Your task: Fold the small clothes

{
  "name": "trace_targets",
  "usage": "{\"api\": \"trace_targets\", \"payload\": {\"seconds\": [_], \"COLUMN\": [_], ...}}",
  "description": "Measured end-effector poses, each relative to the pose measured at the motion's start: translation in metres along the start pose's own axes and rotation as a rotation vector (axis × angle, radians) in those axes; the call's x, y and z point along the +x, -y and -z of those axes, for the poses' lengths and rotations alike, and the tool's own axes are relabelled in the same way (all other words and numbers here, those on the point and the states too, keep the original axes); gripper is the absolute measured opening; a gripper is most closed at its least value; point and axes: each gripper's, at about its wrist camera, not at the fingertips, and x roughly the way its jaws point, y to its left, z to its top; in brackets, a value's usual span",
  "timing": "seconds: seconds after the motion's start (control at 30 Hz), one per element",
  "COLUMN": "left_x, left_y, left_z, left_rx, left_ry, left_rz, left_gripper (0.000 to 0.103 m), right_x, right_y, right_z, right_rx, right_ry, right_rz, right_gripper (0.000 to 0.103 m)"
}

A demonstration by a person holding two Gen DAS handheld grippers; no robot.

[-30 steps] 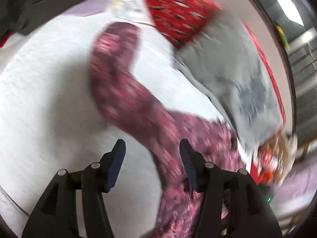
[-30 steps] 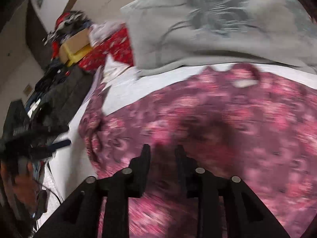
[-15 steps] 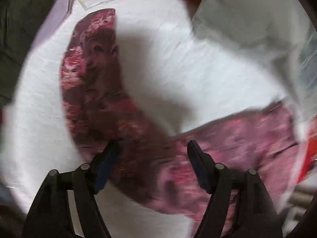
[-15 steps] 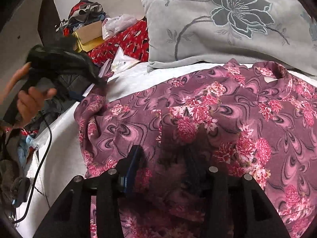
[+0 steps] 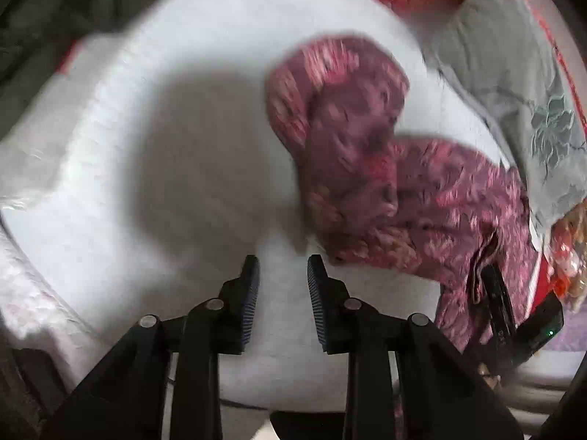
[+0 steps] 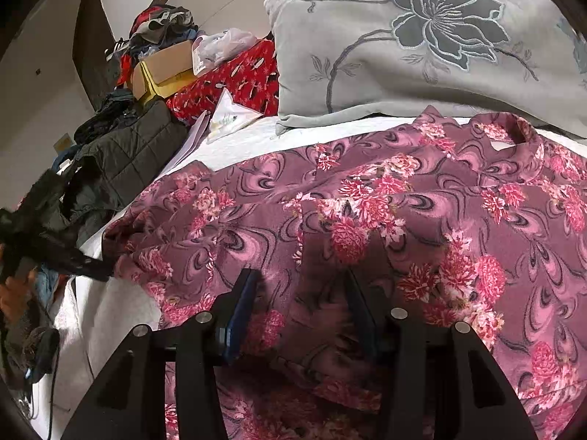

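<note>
Floral maroon blouse sleeve now bunched at one o'clock, dropped by empty, closing left claw; right claw opening, straddling fabric: fold unfinished.

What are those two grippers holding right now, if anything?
Nothing. The left gripper is closing over bare white sheet; the right gripper is opening over the floral garment, pads not pinching it.

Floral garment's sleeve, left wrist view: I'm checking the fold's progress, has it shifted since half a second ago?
Yes. The sleeve lay stretched out on the white sheet; now it is doubled toward the garment's body, nearer the grey pillow.
</note>
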Motion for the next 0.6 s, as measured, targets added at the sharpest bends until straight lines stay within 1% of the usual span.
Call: {"api": "trace_targets", "payload": {"seconds": [0.07, 0.13, 0.17, 0.2, 0.23, 0.27, 0.3, 0.37, 0.47, 0.5, 0.6], "left_x": [-0.014, -0.021, -0.023, -0.023, -0.021, -0.014, -0.008, 0.012, 0.046, 0.056, 0.082], "left_y": [0.006, 0.02, 0.035, 0.049, 0.063, 0.083, 0.1, 0.124, 0.135, 0.136, 0.124], "left_z": [-0.009, -0.023, -0.033, -0.044, -0.053, -0.064, -0.072, -0.088, -0.108, -0.112, -0.117], "left_rx": [0.034, 0.065, 0.107, 0.146, 0.185, 0.247, 0.289, 0.333, 0.299, 0.285, 0.279], "left_ry": [0.054, 0.082, 0.095, 0.099, 0.103, 0.11, 0.113, 0.096, 0.026, 0.01, -0.025], "left_rz": [-0.021, -0.046, -0.065, -0.095, -0.131, -0.184, -0.233, -0.323, -0.335, -0.357, -0.459], "left_gripper": [0.031, 0.052, 0.057, 0.064, 0.067, 0.069, 0.075, 0.077, 0.077, 0.077, 0.078], "right_x": [0.0, 0.0, 0.0, 0.0, 0.0, -0.001, -0.001, -0.001, -0.002, -0.002, -0.003], "right_y": [0.0, 0.001, 0.001, 0.001, 0.002, 0.003, 0.004, 0.006, 0.01, 0.011, 0.014], "right_z": [0.0, 0.0, 0.0, 0.0, 0.0, 0.0, 0.0, 0.0, 0.0, 0.0, 0.001], "right_rx": [0.001, 0.002, 0.002, 0.003, 0.005, 0.008, 0.012, 0.024, 0.045, 0.05, 0.064], "right_ry": [0.0, 0.0, 0.0, 0.001, 0.001, 0.001, 0.002, 0.005, 0.009, 0.011, 0.014], "right_rz": [-0.003, -0.005, -0.007, -0.008, -0.011, -0.017, -0.022, -0.037, -0.061, -0.068, -0.085], "right_gripper": [0.054, 0.054, 0.054, 0.054, 0.054, 0.054, 0.054, 0.054, 0.054, 0.054, 0.054]}}
